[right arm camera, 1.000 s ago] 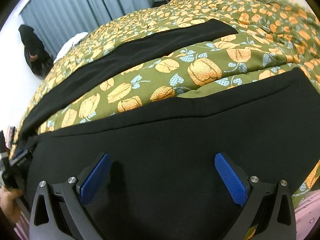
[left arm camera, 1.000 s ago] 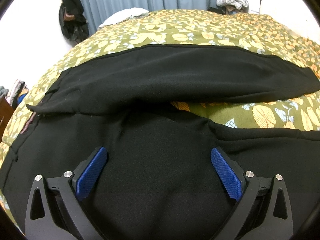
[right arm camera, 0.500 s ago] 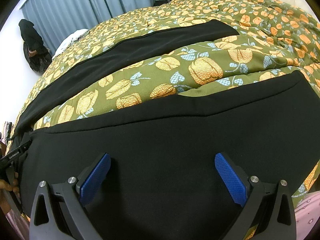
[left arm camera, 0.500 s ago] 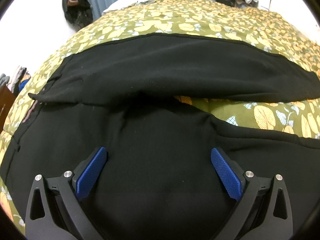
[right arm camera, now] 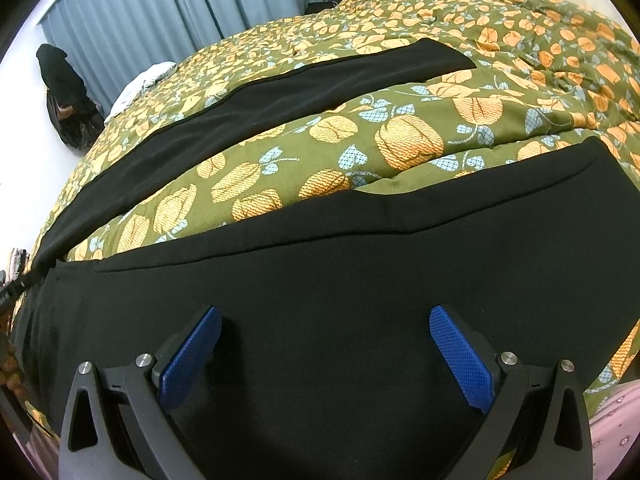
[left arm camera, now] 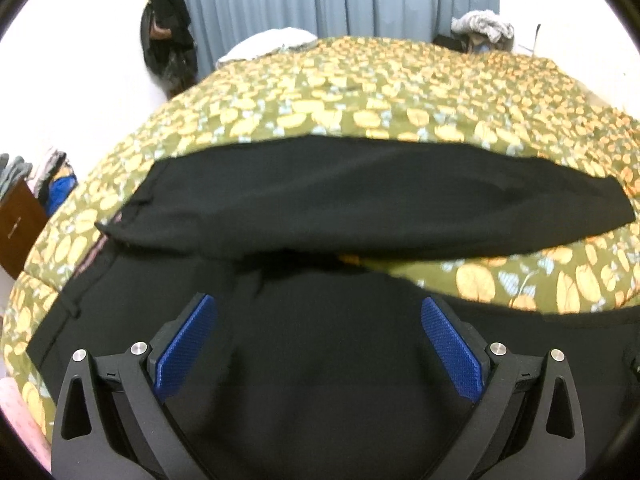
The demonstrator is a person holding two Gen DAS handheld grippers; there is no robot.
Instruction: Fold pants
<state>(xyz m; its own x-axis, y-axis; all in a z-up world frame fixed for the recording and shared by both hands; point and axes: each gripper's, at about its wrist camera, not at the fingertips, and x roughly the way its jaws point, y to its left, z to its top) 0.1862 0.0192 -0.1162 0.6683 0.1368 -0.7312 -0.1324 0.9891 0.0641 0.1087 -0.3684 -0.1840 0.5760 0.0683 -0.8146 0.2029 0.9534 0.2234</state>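
My left tool [left arm camera: 318,342] is spread wide over the black pants [left arm camera: 360,208], gripping nothing; my right tool [right arm camera: 324,346] is spread too, above the nearer leg [right arm camera: 360,264]. The pants lie flat on the bed's leaf-patterned quilt [right arm camera: 400,136], legs apart, quilt showing between them.

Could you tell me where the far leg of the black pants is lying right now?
The far pant leg stretches diagonally across the floral bedspread, beyond the near leg, with a strip of bedspread between them.
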